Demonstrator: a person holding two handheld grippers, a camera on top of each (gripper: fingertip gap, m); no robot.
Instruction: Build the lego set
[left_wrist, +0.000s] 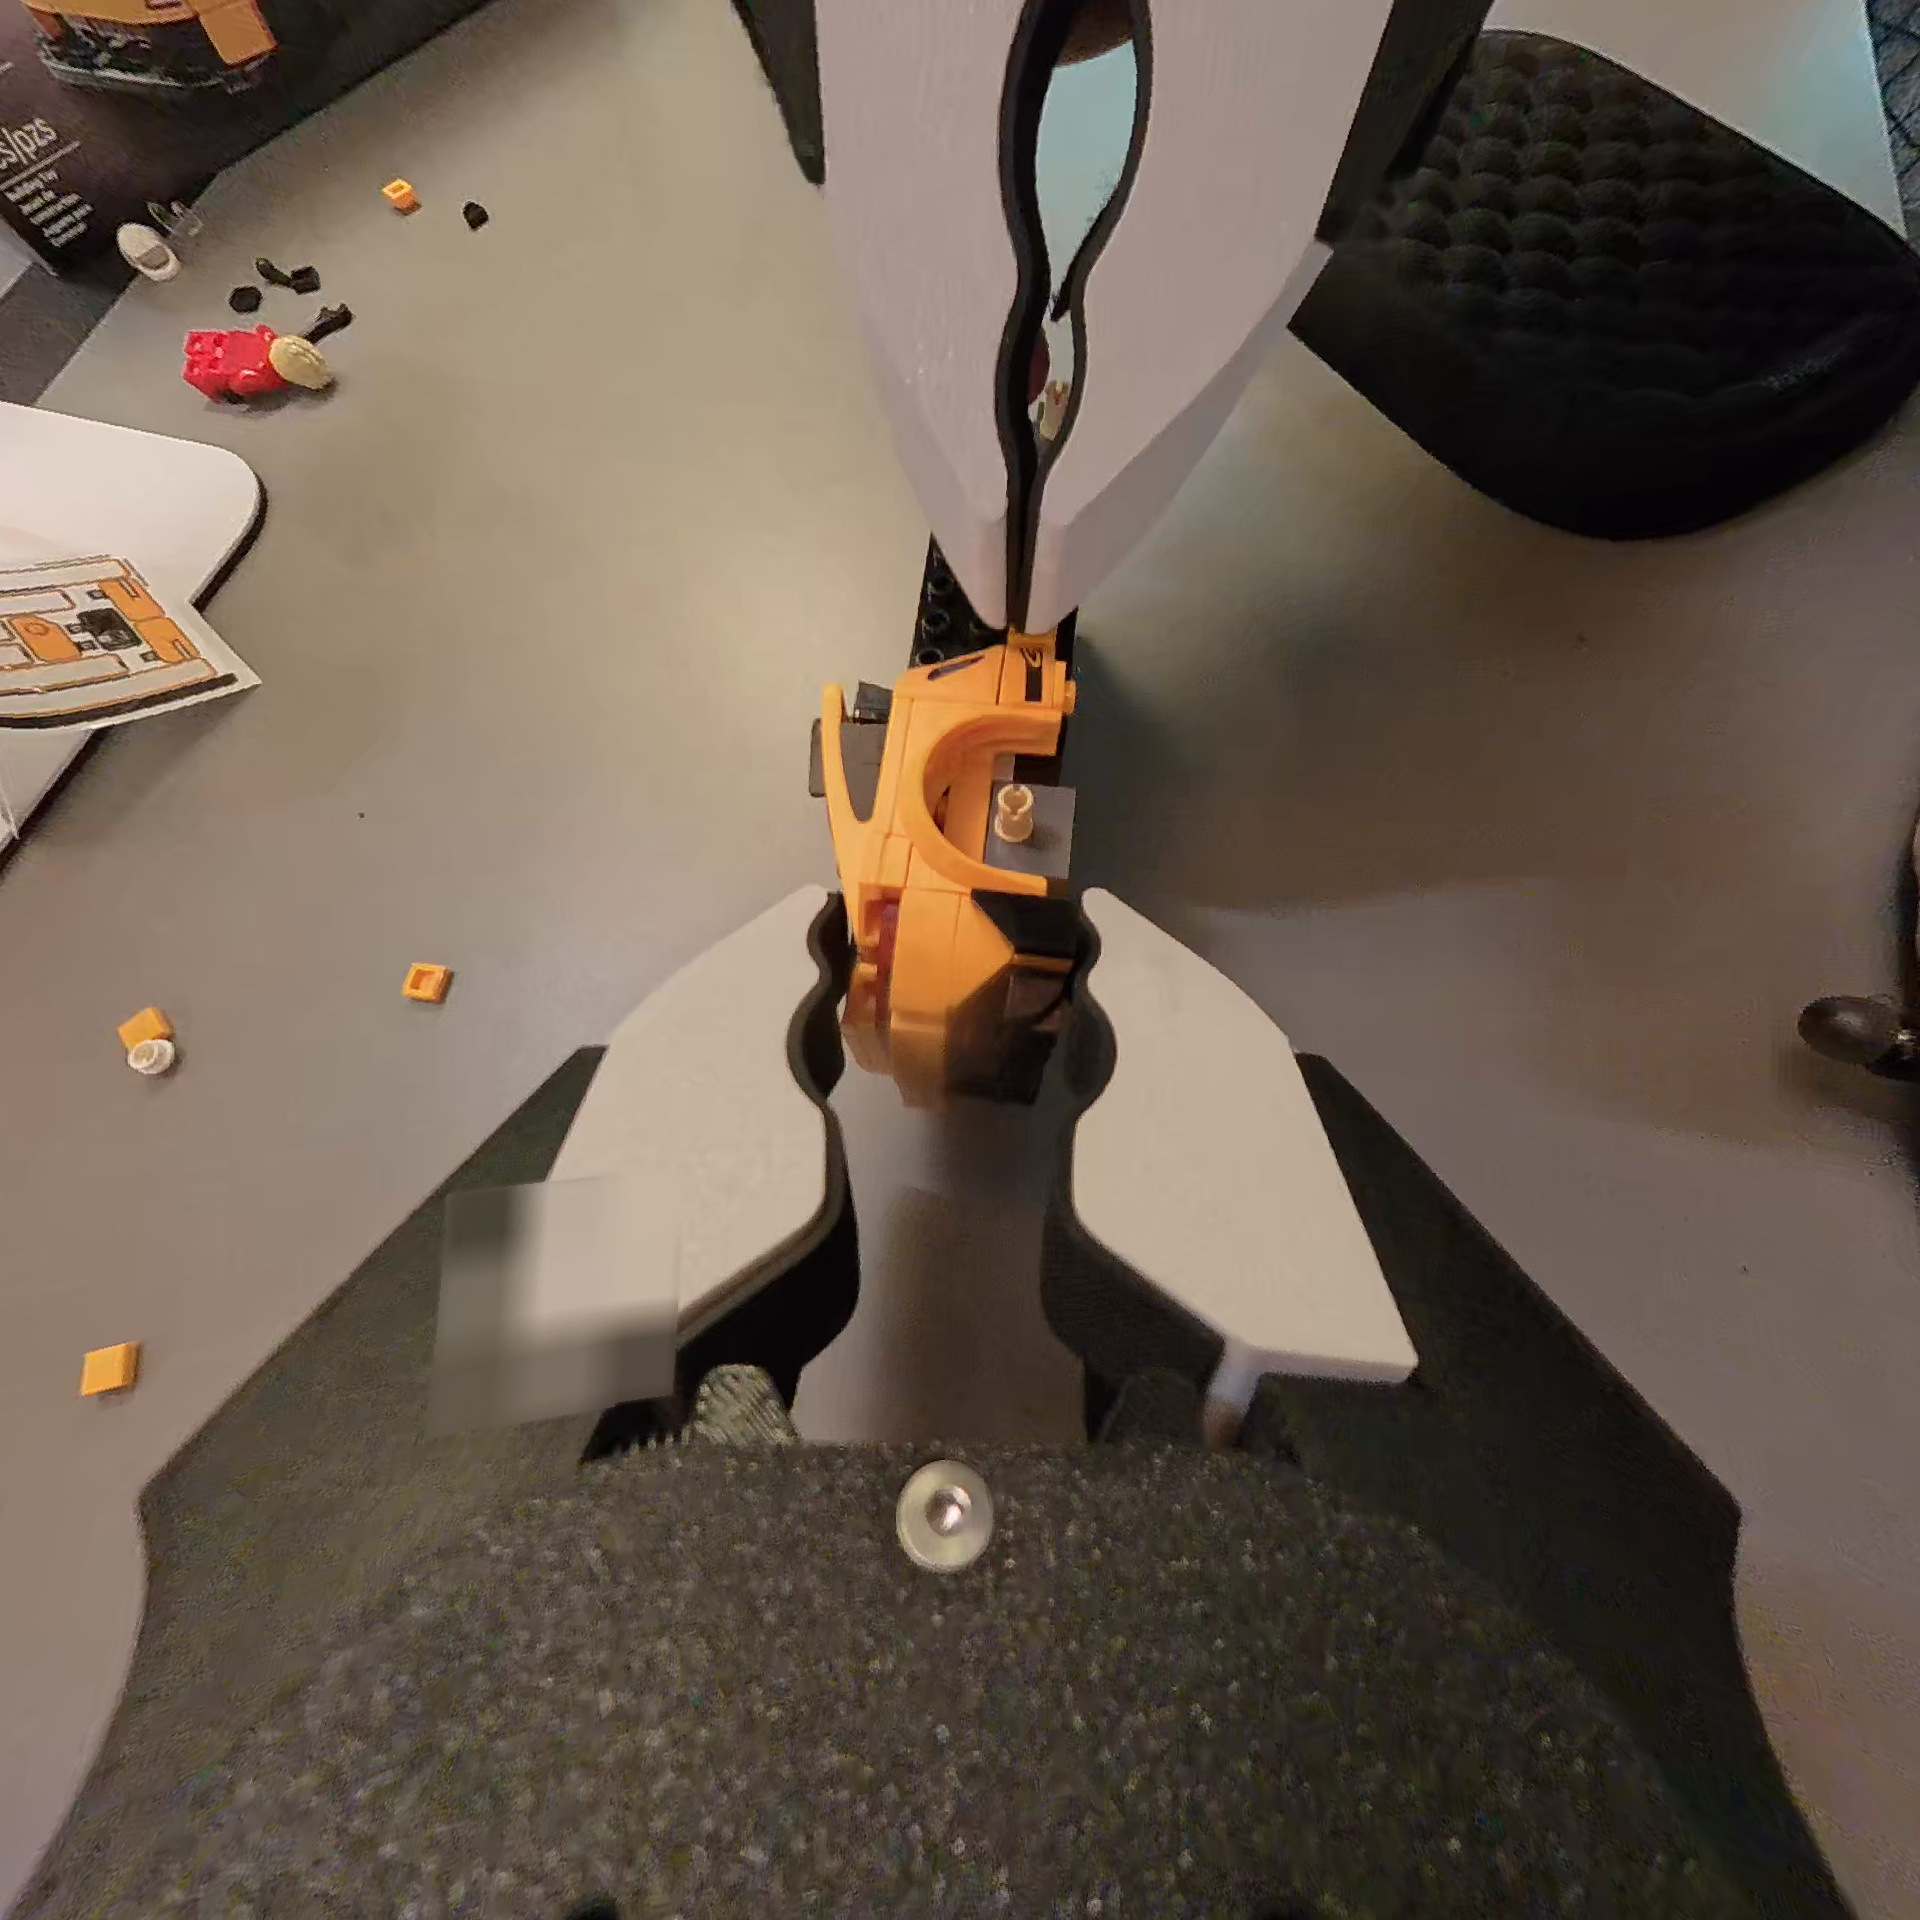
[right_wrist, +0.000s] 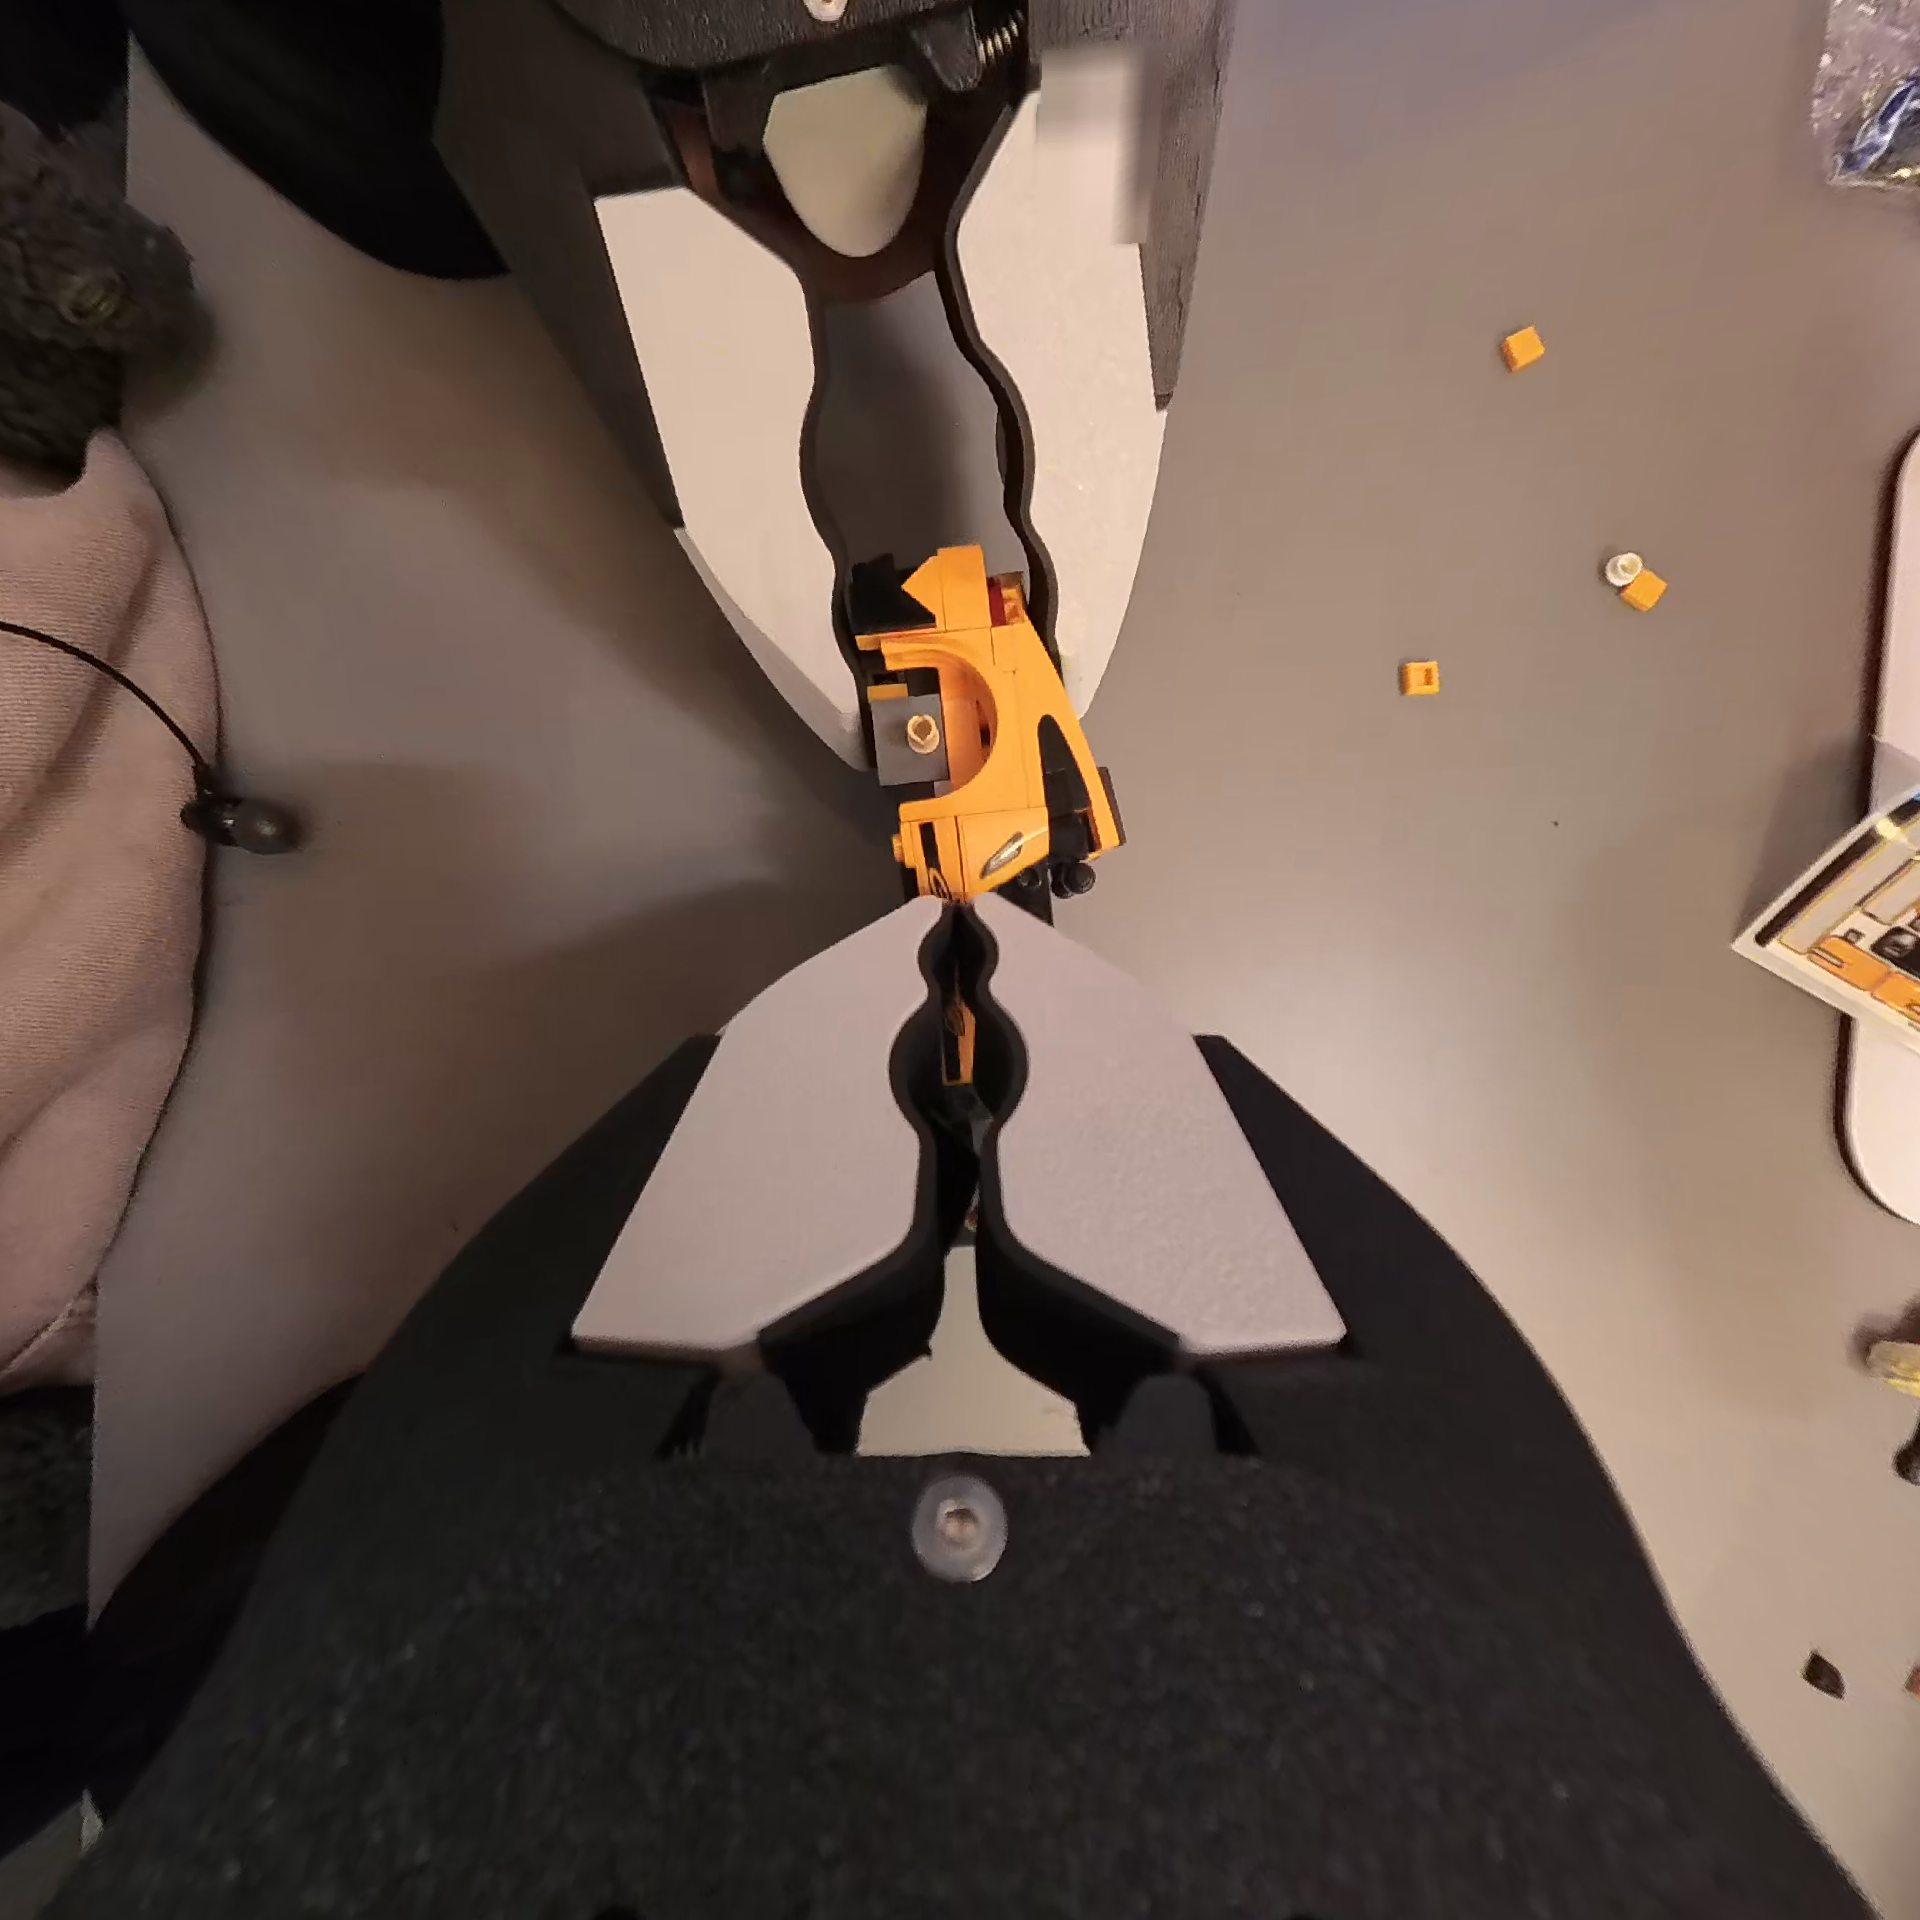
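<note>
- Between our two claws, above the grey counter (left_wrist: 520, 727), hangs a partly built orange-and-black toy brick car body (left_wrist: 935, 831), clear of the surface as far as we can judge.
- Our left claw (left_wrist: 951, 997) stands partly open around the car's nearer end, its white fingers (left_wrist: 707, 1039) with wavy black pads pressed against both sides of the orange and black bricks, so we have it held.
- Our right claw (right_wrist: 951, 914) is closed to a hairline; a thin orange-and-black strip piece (right_wrist: 958, 1039) sits pinched between its pads, meeting the car's far end just at the fingertips.
- On the car's side, a small tan peg (left_wrist: 1013, 810) juts from a dark grey brick (left_wrist: 1039, 842) under the orange wheel arch; we judge it fragile and best kept away from the pads.
- To do this well, we think the left claw should keep a steady squeeze and stay level while the right lines the strip squarely with the car's edge; a slanted push could pop bricks loose.
- Scattered on the counter lie small orange square tiles (left_wrist: 426, 982), a red brick cluster (left_wrist: 234, 364), tiny black pieces (left_wrist: 301, 281), a printed sticker sheet (left_wrist: 94, 644) and a dark printed box (left_wrist: 104, 104).
- Beyond the counter's edge sits a black mesh chair (left_wrist: 1610, 312).
</note>
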